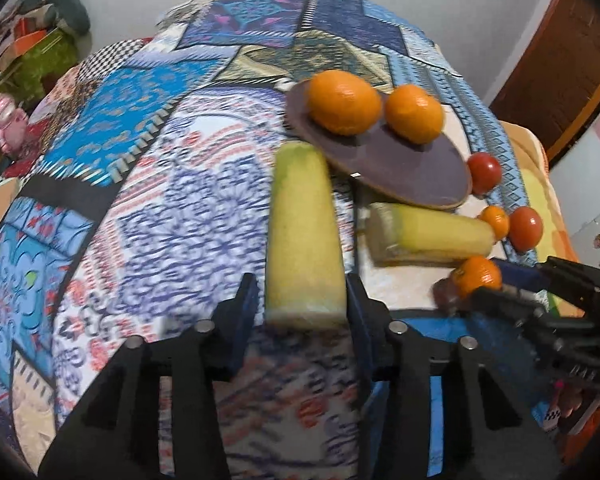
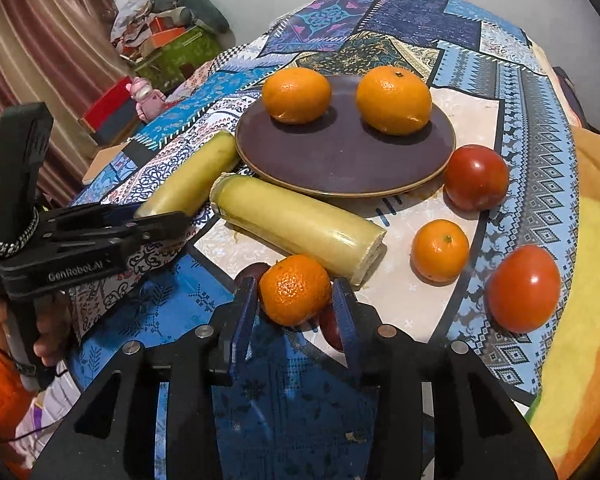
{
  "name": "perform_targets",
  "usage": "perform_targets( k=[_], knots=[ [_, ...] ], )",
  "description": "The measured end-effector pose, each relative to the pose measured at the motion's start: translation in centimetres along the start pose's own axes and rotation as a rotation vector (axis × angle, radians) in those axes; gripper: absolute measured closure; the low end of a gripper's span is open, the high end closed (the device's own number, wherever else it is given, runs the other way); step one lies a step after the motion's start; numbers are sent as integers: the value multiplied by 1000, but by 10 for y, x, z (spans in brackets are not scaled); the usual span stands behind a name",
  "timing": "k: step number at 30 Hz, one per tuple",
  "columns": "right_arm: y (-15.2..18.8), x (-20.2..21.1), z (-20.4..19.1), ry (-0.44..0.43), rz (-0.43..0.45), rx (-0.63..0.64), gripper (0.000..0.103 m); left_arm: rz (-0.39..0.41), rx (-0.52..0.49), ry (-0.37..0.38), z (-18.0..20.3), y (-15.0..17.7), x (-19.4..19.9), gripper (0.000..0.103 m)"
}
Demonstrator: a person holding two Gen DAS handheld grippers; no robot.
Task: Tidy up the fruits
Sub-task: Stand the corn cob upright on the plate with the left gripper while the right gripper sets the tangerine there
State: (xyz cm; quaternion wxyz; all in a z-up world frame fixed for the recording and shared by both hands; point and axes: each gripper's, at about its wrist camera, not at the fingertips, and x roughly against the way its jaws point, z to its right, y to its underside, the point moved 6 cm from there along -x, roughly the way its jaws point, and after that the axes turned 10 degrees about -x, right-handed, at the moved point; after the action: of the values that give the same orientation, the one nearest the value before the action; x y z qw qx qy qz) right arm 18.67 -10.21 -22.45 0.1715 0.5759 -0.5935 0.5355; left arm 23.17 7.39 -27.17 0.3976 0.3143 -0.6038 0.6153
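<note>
A dark purple plate [image 2: 340, 152] on the patterned quilt carries two mandarins [image 2: 296, 94] [image 2: 394, 100]. Two yellow-green stalk pieces lie by its near rim. My left gripper [image 1: 302, 286] is shut on the near end of the left piece [image 1: 304, 232]; the right wrist view shows that gripper [image 2: 168, 216] from the side. The other piece [image 2: 300, 228] lies free. My right gripper [image 2: 294, 284] stands open, its blue fingers closely flanking a small mandarin [image 2: 294, 290] resting on the quilt. Another mandarin [image 2: 440, 250] and two tomatoes [image 2: 476, 176] [image 2: 524, 288] lie at the right.
Small dark red round things [image 2: 332, 330] show beside and under the flanked mandarin. A hand with an orange sleeve [image 2: 48, 344] holds the left gripper. Boxes and a pink toy [image 2: 144, 94] stand beyond the quilt's left edge. A yellow-orange blanket [image 2: 580, 300] borders the right.
</note>
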Motion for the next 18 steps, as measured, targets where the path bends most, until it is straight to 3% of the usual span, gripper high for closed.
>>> perform_targets(
  k=[5,18],
  knots=[
    [2,2,0,0,6,-1,68,-9,-8,-13,-7,-3,3,60],
    [-2,-7,1,14,-3,-24,65,-31,-60,-49,-2,-36,-33,62]
  ],
)
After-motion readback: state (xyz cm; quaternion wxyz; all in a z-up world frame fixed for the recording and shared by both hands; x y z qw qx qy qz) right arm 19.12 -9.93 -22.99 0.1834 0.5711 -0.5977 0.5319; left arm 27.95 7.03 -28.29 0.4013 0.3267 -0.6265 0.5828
